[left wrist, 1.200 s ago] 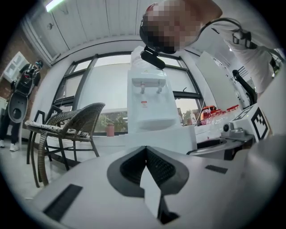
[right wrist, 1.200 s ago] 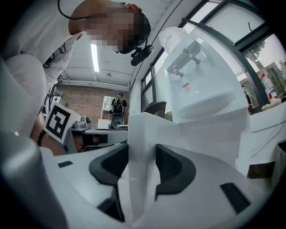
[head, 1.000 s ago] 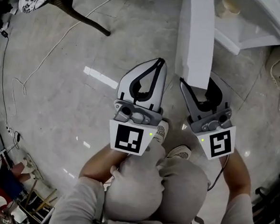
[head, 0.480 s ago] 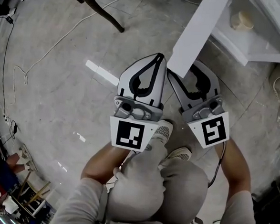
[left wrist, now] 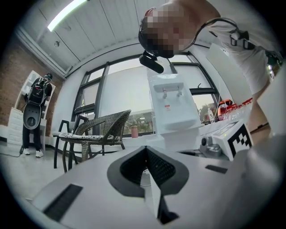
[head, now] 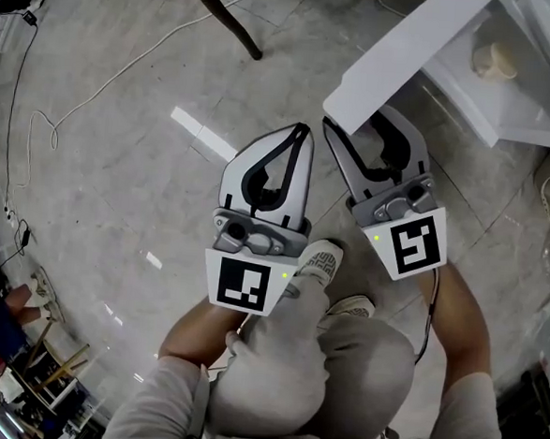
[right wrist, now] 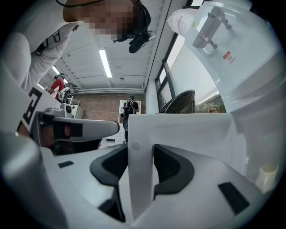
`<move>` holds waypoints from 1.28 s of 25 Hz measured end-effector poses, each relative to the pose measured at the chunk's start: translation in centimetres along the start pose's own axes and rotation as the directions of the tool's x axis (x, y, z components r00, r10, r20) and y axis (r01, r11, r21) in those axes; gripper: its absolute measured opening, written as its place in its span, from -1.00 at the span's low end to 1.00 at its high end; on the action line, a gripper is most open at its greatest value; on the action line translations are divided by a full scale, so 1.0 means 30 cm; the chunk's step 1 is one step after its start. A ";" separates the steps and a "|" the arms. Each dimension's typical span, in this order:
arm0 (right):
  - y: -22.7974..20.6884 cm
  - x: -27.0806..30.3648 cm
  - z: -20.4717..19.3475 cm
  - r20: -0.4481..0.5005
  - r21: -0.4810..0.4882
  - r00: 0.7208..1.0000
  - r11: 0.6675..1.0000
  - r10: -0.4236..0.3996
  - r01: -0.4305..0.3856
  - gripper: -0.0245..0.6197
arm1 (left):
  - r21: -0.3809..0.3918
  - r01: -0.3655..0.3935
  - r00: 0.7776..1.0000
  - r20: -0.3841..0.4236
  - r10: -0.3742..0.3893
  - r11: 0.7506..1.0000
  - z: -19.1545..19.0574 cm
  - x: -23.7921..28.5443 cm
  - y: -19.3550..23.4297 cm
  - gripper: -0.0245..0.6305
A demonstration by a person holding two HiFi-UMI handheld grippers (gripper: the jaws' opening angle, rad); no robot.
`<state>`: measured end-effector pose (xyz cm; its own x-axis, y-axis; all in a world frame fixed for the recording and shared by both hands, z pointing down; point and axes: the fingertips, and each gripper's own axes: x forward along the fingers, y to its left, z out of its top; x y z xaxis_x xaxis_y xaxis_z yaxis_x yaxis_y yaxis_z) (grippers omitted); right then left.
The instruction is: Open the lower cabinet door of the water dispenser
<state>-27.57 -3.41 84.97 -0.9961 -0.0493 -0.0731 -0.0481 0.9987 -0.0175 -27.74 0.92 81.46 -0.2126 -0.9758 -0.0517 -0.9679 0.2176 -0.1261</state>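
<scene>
Head view: my right tongs (head: 358,128) are clamped on the free edge of the lower cabinet door (head: 409,45). The white panel stands swung out and runs from the grip toward 1 o'clock, back to the water dispenser (head: 522,109). At 2 o'clock the open compartment shows a pale, rounded item (head: 494,58) on its floor; I cannot tell what it is.

In the right gripper view the door's edge (right wrist: 140,134) stands upright between the dark pads, both pressed on it.

My left tongs (head: 302,133) sit just beside, at 9 o'clock of the right pair, over the marble floor (head: 118,184). The left gripper view shows them pinched together with nothing between them. Beyond them stands a wicker chair (left wrist: 100,129) at 10 o'clock and the dispenser's taps at 12.
</scene>
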 end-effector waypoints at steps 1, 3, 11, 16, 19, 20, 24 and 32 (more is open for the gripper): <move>0.001 0.007 0.000 0.000 0.000 1.000 1.000 0.002 -0.002 -0.37 | -0.001 0.008 1.000 0.003 -0.008 1.000 0.007 -0.008 -0.006 -0.92; 0.002 0.013 0.001 0.002 0.007 1.000 1.000 0.006 -0.006 -0.36 | 0.003 0.031 0.999 0.015 -0.031 1.000 0.026 -0.021 -0.023 -0.92; -0.002 -0.056 0.003 0.007 0.025 1.000 1.000 0.004 -0.005 -0.37 | 0.011 0.093 0.991 0.091 -0.093 0.996 0.111 -0.027 -0.068 -0.92; 0.000 -0.152 -0.020 -0.019 0.040 1.000 0.999 0.001 0.000 -0.37 | 0.016 0.121 0.986 0.113 -0.122 0.992 0.138 -0.030 -0.092 -0.92; -0.030 -0.241 0.003 -0.017 0.052 0.998 0.997 -0.054 0.055 -0.41 | 0.015 0.137 0.984 0.116 -0.137 0.991 0.151 -0.024 -0.114 -0.92; -0.048 -0.278 0.021 -0.016 0.050 0.996 0.995 -0.084 0.085 -0.50 | 0.014 0.147 0.982 0.117 -0.147 0.989 0.158 -0.019 -0.125 -0.92; -0.125 -0.406 0.150 0.004 0.059 0.982 0.980 -0.189 0.189 -0.86 | -0.004 0.181 0.977 0.112 -0.179 0.984 0.210 0.007 -0.171 -0.92; -0.250 -0.610 0.559 0.015 0.081 0.919 0.916 -0.394 0.392 -0.86 | 0.005 0.248 0.963 0.112 -0.247 0.969 0.557 0.078 -0.228 -0.92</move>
<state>-7.73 -10.22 69.73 -0.8952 -0.4393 -0.0749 -0.4286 0.8948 -0.1250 -19.37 -2.46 65.64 0.0491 -0.9904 -0.1293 -0.9897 -0.0309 -0.1395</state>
